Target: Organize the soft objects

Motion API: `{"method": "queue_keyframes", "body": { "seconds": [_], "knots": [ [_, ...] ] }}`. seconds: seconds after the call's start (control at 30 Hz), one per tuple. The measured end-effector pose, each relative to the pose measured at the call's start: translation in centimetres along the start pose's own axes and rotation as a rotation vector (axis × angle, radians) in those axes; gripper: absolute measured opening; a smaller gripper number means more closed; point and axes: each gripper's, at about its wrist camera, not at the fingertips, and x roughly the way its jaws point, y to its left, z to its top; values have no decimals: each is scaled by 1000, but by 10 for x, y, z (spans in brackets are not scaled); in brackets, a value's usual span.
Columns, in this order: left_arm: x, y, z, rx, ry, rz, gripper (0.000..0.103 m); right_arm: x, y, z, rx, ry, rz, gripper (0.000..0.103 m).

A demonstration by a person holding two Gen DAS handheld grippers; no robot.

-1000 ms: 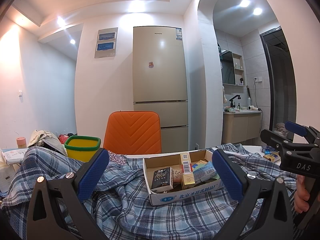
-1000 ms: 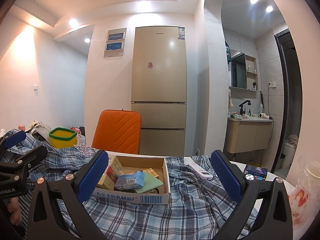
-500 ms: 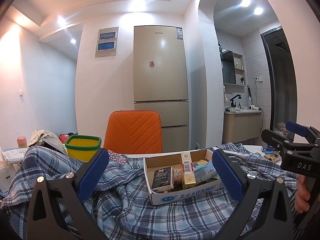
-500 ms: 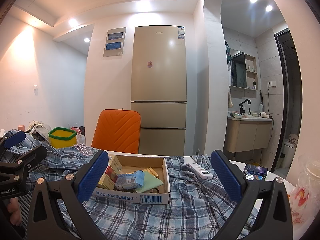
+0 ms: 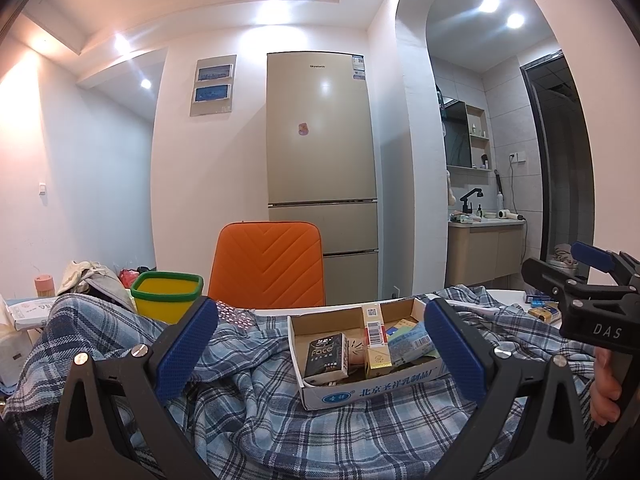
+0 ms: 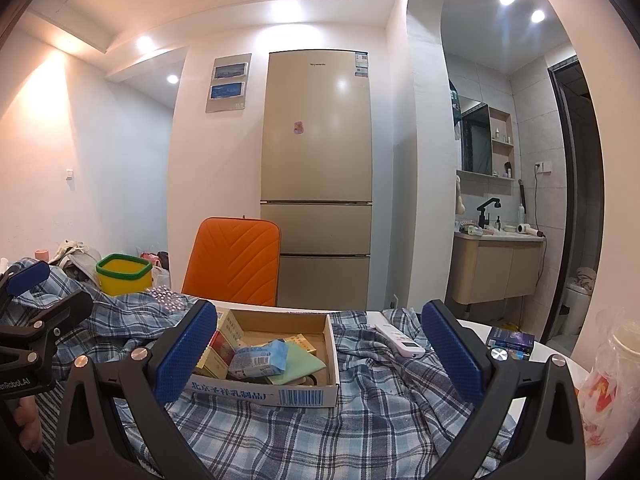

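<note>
Here, the left gripper (image 5: 320,350) stands released, its blue-padded fingers (image 5: 186,346) spread wide at the lower corners of the left wrist view, with nothing between them. The right gripper (image 6: 318,350) is likewise spread apart and empty in its own view; it also shows at the right edge of the left wrist view, gripped by a hand (image 5: 604,390). A rumpled blue plaid cloth (image 5: 256,404) fills the lower part of both frames, draped over the table (image 6: 560,354). On the cloth, lower centre, sits a shallow cardboard box (image 5: 372,390) with small packets inside, among them a black pack (image 5: 325,356) standing upright near its left wall and a blue tissue pack (image 6: 260,358) lying toward the middle. A white remote (image 6: 400,340) rests on the cloth just right of the box. Behind, at mid-frame, stand an orange chair (image 5: 268,264) and a beige fridge (image 5: 322,160); a yellow bin with a green rim (image 5: 167,296) sits at left.
</note>
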Motion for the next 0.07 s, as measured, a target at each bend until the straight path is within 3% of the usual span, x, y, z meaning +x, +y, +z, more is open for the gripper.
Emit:
{"method": "queue_keyframes", "body": {
  "seconds": [0.07],
  "knots": [
    [0, 0, 0, -1, 1, 1, 103, 0, 0, -2, 4, 4, -1, 103]
  ]
}}
